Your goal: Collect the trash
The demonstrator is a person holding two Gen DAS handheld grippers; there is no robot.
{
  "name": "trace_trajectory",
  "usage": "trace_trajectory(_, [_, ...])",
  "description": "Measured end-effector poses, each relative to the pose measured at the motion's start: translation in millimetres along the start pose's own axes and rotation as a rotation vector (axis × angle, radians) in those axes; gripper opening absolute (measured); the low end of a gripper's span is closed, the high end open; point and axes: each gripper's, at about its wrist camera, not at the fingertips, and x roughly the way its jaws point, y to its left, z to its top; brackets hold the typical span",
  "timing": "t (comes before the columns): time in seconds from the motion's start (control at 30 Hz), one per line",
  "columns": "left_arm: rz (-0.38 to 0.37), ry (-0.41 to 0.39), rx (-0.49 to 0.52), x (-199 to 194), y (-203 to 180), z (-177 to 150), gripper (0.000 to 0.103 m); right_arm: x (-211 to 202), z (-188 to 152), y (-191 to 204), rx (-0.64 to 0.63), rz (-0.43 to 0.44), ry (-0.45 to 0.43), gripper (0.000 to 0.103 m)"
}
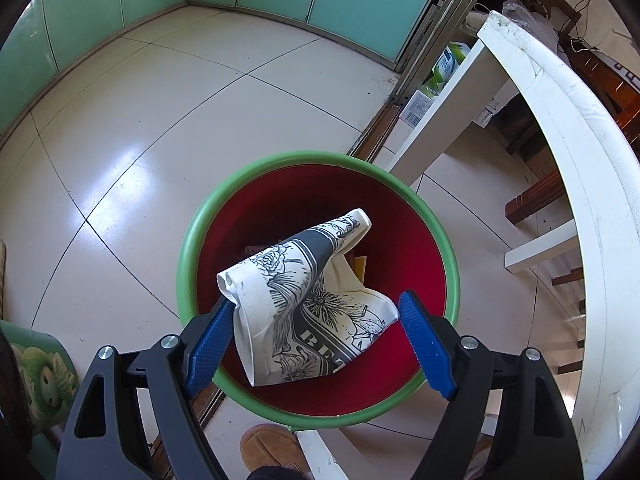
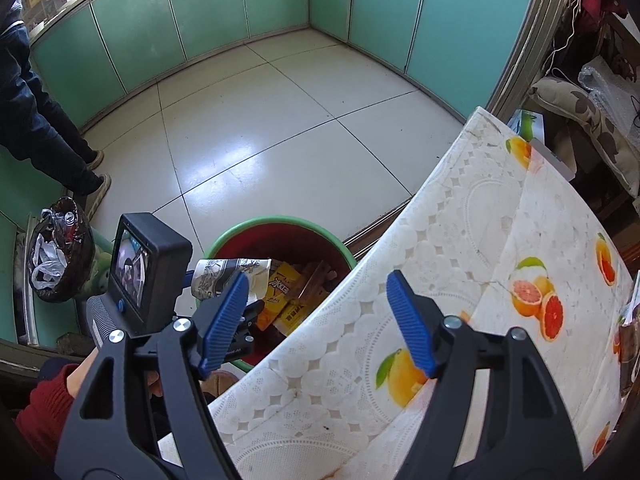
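Two grippers work by the bin (image 1: pixel 320 160). The left gripper (image 1: pixel 316 316) pinches a crushed paper cup (image 1: pixel 296 304) above the bin's red inside. The right gripper (image 2: pixel 316 296) hangs open and empty over the tablecloth (image 2: pixel 460 220). Wrappers (image 2: pixel 280 292) lie in the bin.

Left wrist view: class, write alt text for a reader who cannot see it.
A crumpled paper cup with black floral print sits between the left gripper's blue pads, directly above a green-rimmed red bin on a tiled floor. A white table edge curves down the right side; teal cabinets line the far wall.
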Motion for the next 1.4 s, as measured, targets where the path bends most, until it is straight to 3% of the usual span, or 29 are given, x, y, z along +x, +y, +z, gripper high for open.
trace_trajectory(0.43, [0.0, 0.018, 0.011, 6, -6, 3, 0.077, -20, -28, -23, 0.079, 0.017, -0.027, 0.07])
trace_trajectory(0.7, [-0.001, 0.033, 0.0, 5, -12, 7, 0.079, -39, -47, -33, 0.08, -0.022, -0.061, 0.073])
trace_trajectory(1.07, [0.061, 0.041, 0.002, 5, -15, 3, 0.079, -61, -75, -62, 0.128, -0.046, -0.088, 0.074])
trace_trajectory(1.23, [0.068, 0.018, -0.021, -9, -14, 9, 0.079, -67, -86, -73, 0.162, -0.037, -0.104, 0.074])
trace_trajectory(1.4, [0.056, -0.068, -0.087, -49, -8, 16, 0.079, -75, -106, -87, 0.202, -0.022, -0.129, 0.077])
